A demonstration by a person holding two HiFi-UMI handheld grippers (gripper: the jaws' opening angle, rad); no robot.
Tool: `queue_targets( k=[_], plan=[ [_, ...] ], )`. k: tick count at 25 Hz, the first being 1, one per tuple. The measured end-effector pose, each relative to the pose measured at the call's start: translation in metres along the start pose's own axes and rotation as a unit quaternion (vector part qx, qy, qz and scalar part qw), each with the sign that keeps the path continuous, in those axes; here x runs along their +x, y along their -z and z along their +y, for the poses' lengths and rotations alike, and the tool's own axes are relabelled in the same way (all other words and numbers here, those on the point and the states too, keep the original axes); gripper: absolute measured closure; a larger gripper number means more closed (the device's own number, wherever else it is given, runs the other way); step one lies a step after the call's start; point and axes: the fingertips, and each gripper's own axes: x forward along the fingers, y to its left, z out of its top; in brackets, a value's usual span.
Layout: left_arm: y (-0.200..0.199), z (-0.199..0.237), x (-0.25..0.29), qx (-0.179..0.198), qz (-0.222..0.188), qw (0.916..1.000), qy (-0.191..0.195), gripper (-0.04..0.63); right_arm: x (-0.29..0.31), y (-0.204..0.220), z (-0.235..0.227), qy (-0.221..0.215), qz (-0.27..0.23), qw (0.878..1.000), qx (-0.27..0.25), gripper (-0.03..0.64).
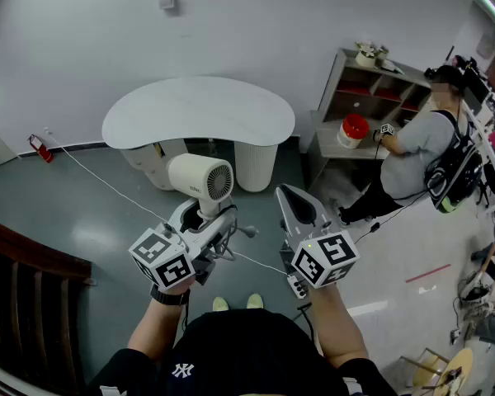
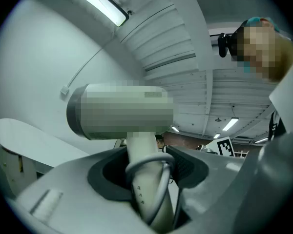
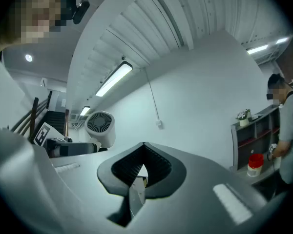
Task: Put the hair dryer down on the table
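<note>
A white hair dryer (image 1: pixel 201 179) stands upright in my left gripper (image 1: pixel 203 214), which is shut on its handle (image 2: pixel 145 179). Its barrel (image 2: pixel 119 112) is level above the jaws, grille end toward the right gripper, and a grey cord loop (image 2: pixel 158 177) wraps the handle. The dryer hangs over the floor, nearer to me than the white kidney-shaped table (image 1: pixel 198 110). My right gripper (image 1: pixel 285 195) is shut with nothing in it, held beside the left one. In the right gripper view its jaws (image 3: pixel 143 149) meet, and the dryer's grille (image 3: pixel 100 125) shows at left.
The dryer's cord (image 1: pixel 107 184) trails across the grey floor to the left wall, near a red object (image 1: pixel 40 148). A person (image 1: pixel 421 151) crouches at a shelf (image 1: pixel 371 89) with a red-lidded jar (image 1: pixel 352 130) at right. Dark wooden rails (image 1: pixel 25 304) run at lower left.
</note>
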Motion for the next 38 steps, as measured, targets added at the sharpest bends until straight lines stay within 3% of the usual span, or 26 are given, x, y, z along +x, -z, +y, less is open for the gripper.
queue_targets(
  k=[19,29,38],
  plan=[
    [-0.010,-0.007,0.001,0.007,0.004,1.0000,-0.002,0.371,0.000,-0.009,0.005,-0.021,-0.003,1.000,0.009,0.594],
    [0.009,-0.017,0.013,0.012,0.006,0.9997,-0.020,0.371,-0.026,0.002,-0.026,-0.020,-0.013,0.999,0.037,0.593],
    [0.014,0.000,0.038,0.011,0.021,0.9995,-0.021,0.371,-0.012,0.007,-0.055,-0.014,-0.019,0.998,0.054,0.594]
  ],
)
